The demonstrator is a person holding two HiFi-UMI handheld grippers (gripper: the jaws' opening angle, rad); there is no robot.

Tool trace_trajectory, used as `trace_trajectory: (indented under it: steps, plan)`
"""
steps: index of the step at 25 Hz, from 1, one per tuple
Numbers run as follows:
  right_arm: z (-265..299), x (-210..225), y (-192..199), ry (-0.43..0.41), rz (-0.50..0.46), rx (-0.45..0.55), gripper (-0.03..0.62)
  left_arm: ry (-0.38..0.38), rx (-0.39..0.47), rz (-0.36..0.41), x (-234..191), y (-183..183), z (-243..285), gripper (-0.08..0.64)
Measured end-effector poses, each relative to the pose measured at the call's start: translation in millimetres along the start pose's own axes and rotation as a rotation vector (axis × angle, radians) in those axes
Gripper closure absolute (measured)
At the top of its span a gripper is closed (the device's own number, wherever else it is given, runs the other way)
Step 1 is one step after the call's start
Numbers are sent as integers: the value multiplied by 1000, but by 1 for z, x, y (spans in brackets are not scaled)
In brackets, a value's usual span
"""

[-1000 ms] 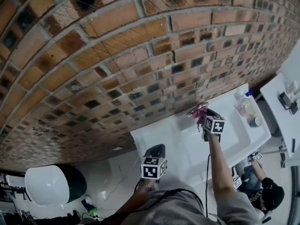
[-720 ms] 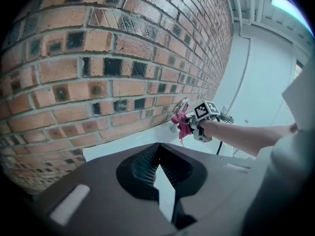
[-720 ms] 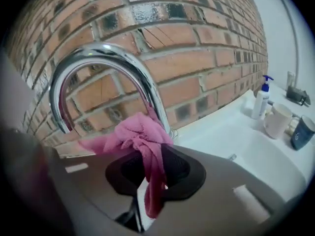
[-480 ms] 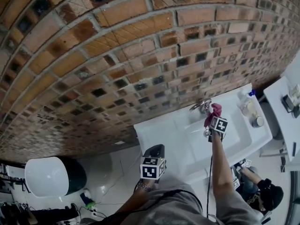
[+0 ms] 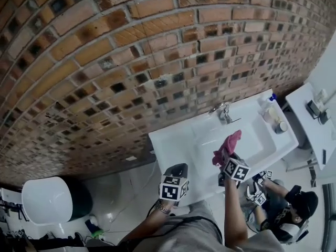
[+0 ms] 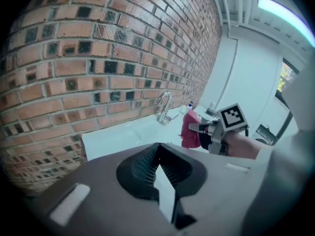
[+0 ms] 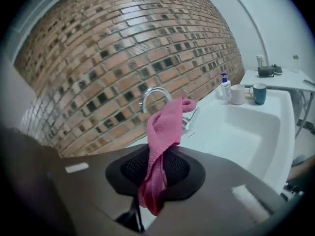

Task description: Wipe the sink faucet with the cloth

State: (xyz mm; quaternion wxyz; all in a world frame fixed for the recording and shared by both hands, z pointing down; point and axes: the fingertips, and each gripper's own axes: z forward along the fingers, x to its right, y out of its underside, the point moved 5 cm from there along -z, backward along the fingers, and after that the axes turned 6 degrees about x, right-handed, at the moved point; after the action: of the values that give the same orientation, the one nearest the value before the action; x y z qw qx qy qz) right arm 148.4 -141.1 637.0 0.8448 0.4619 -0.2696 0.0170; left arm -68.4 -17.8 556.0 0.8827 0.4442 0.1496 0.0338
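Faucet: the chrome gooseneck faucet (image 5: 224, 112) stands at the sink's (image 5: 170, 143) back edge, close to the brick wall (image 5: 131, 62). Nothing touches it.
Cloth: the pink cloth (image 5: 227, 147) hangs over the basin's front half, well apart from the faucet, its loose end above the jaws.
Right gripper (image 5: 227, 160): clenched on the cloth's lower folds.
Left gripper (image 5: 176, 173): jaws pressed together on nothing, off the sink's front-left corner.
Step, as I judge it: bring the cloth to the spout, lead with the loose end, and keep the jaw tips off the chrome.
Room: the open basin gives a free approach and the wall crowds the back. The soap bottle (image 7: 225, 87) and mugs (image 7: 259, 93) sit at the right end, well clear.
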Motion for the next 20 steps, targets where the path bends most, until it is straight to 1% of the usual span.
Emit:
trace_trajectory:
  steps: [2,4,6,9,10,13,15,20]
  plan:
    - [-36,-42,28,-53,15,1,532,30,24,15,5,6,-19,545]
    - [-69,-82,52,-69,-9,-1,532,53,43,24,6,17,-40,545]
    - [-99,-117,74,-63,-73,-32,532,71,54,18,5,34,-62,545]
    - [-139,-165,109,-62,-205,-100,532,74,61,-23,-2,67,-96,545]
    - [-150,-179,119,-67,-231,-113,532,73,63,-32,-3,76,-106,545]
    - [-176,-209,146,-80,-247,-136,532,91,60,-26,0,99,-134,545]
    - [-190,-224,156,-81,-266,-146,532,107,71,-21,6,105,-150,545]
    - [-213,-253,153,-129,-298,-121,532,102,93,-17,10,101,-170,552]
